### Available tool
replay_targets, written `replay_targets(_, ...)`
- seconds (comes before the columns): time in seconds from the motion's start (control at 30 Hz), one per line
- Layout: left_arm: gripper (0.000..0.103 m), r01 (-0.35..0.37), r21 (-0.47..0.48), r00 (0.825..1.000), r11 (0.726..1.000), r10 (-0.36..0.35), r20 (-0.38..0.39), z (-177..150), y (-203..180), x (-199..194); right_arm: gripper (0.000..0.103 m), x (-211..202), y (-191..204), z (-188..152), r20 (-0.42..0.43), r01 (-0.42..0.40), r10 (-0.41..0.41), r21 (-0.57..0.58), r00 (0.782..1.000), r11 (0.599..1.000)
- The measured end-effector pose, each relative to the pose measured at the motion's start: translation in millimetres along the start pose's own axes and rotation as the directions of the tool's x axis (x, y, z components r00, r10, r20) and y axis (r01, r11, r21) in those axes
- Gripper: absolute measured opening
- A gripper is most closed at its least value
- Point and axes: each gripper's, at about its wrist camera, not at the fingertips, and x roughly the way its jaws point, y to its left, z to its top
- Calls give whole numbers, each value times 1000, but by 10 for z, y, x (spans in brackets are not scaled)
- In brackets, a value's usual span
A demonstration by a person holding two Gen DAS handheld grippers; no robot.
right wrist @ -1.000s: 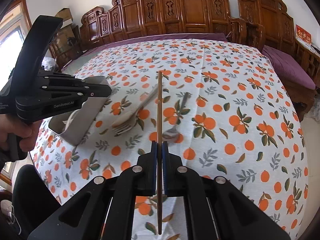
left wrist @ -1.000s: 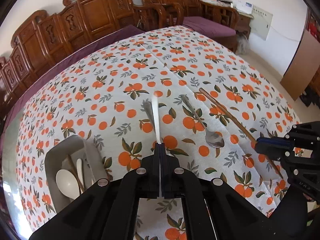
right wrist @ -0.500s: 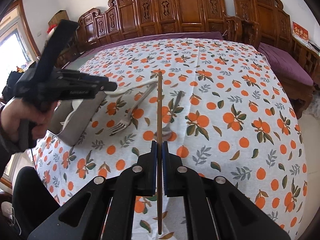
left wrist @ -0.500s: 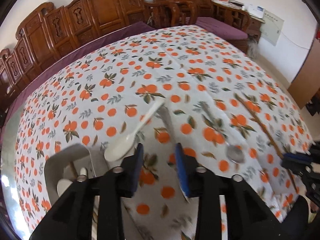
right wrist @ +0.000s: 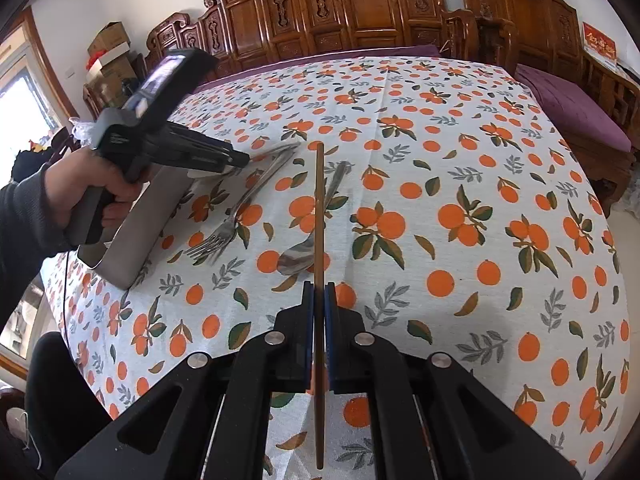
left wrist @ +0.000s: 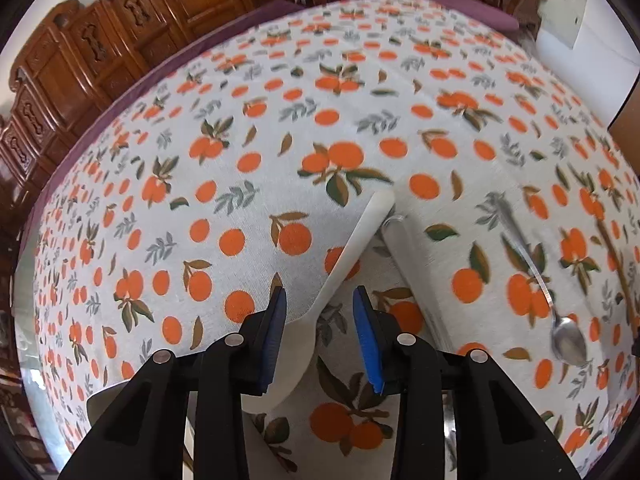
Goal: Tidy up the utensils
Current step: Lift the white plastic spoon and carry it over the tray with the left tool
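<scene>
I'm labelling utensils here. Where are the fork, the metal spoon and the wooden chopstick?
fork (right wrist: 224,232): right wrist view, on the neck just above the tines.
metal spoon (right wrist: 296,258): right wrist view, on the bowl.
wooden chopstick (right wrist: 319,208): right wrist view, mid-shaft ahead of the gripper.

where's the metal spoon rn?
On the tablecloth, lying free: in the right wrist view the spoon sits just left of the chopstick in the right tool, right of the fork.

Glossy metal spoon (right wrist: 298,258), shiny metal fork (right wrist: 224,232), matt printed tablecloth (right wrist: 460,160), carved polished wooden chairs (right wrist: 360,8)
</scene>
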Motion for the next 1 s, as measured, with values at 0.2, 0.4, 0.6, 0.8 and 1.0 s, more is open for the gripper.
replay_targets(0.2,13,76,-62,997,995,-78,-23,-1,122,67,6,2,27,11,-1,-14,14,-7,1000,1000)
replay_targets(0.4,6,77,-52,997,996,-78,-24,-61,36,-18,6,-29,59,22,4,-16,16,-13,1000,1000)
replay_targets(0.6,6,98,-74,995,992,-96,24,-212,71,-319,6,-88,172,60,16,-16,17,-26,1000,1000)
replay_targets(0.8,6,101,-70,991,992,-94,90,-425,139,-776,6,-128,424,119,33,-32,34,-46,999,998)
replay_targets(1.0,6,96,-83,987,992,-84,138,-728,274,-1116,6,-100,731,178,42,-48,51,-73,998,996)
